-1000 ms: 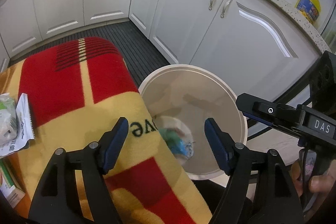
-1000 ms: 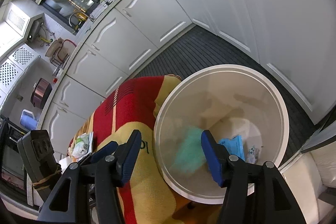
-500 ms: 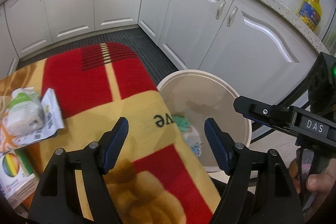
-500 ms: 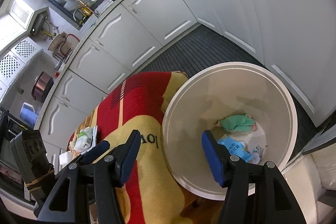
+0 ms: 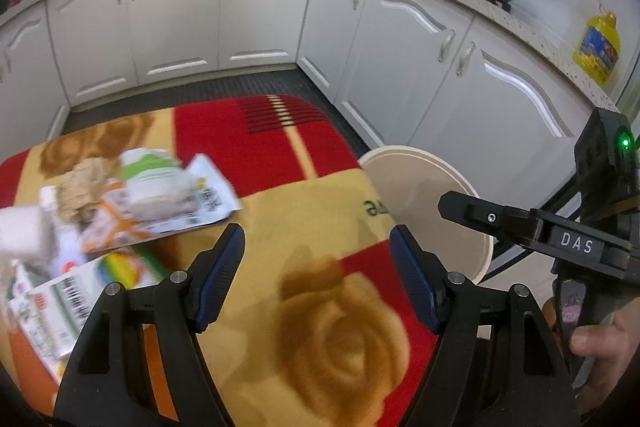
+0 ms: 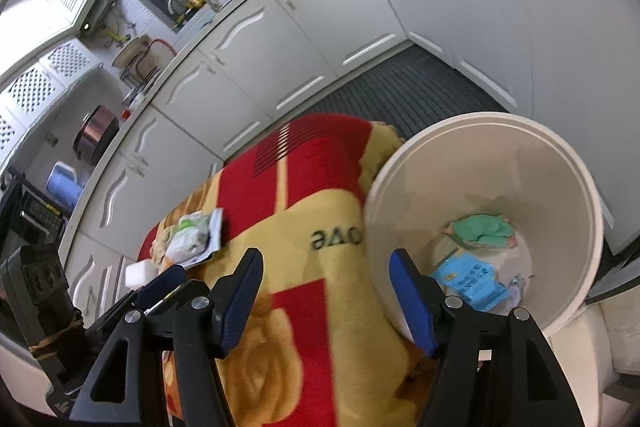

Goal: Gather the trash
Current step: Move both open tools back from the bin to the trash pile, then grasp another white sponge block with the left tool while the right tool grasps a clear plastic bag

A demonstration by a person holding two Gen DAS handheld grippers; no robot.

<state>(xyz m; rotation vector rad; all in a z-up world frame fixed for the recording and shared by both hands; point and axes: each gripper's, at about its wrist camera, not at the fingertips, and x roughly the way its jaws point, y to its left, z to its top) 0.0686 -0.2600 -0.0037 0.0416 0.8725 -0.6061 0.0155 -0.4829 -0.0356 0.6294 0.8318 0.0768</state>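
Your blanket (image 5: 280, 163) fills the lower frame; its upside-down black letters can't be read whole. The bin (image 6: 492, 155), lower right, holds green and blue trash (image 6: 480, 231). Wrappers (image 5: 152, 199) lie centre left. Left gripper (image 5: 316, 267) gapes, empty; right gripper (image 6: 326, 295), "DAS"-labelled, has just been opening, empty.

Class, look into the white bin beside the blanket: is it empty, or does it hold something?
Not empty. The white bin holds a green scrap and a blue packet at its bottom.

Both wrist views overlook blanket (image 5: 280, 219) and bin (image 6: 500, 163)
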